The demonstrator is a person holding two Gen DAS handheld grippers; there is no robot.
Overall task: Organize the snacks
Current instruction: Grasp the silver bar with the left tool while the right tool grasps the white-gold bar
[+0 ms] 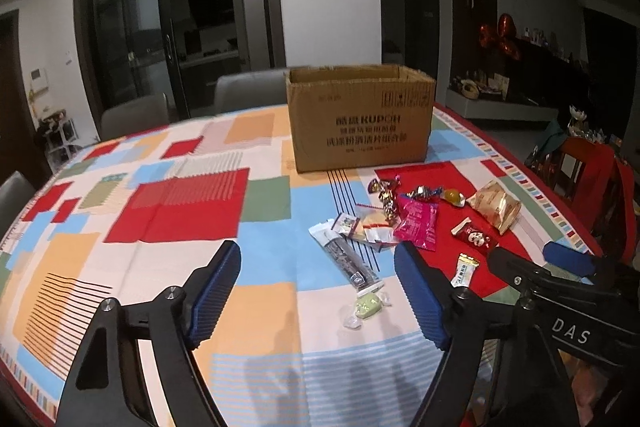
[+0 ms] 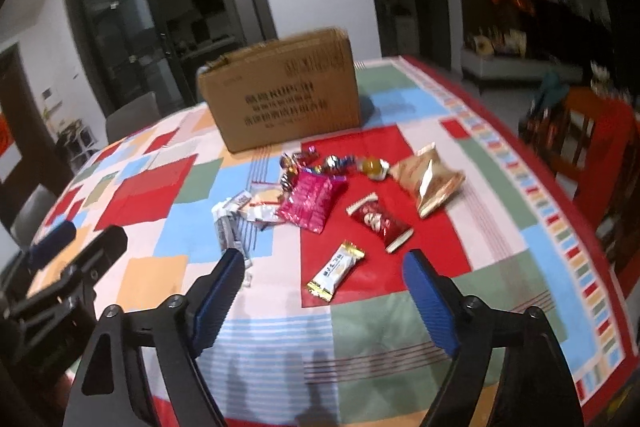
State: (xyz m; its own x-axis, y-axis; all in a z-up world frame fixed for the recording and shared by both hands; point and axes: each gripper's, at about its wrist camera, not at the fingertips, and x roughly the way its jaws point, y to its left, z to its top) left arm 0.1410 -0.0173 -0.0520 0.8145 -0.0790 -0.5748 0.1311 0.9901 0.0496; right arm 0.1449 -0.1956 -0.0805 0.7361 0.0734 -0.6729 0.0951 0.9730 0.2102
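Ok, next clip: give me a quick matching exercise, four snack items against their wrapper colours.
Items:
1. flat packet
2. crinkled bag
3. small bar
4. candy near the left hand-held gripper

Colours:
A. pale green
B. white with gold ends
C. pink
D. gold

Pairs: 1-C, 2-D, 3-B, 4-A

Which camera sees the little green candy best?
The left wrist view: the green candy lies plainly on the tablecloth between that gripper's fingers. In the right wrist view I cannot find it; a finger likely hides it.
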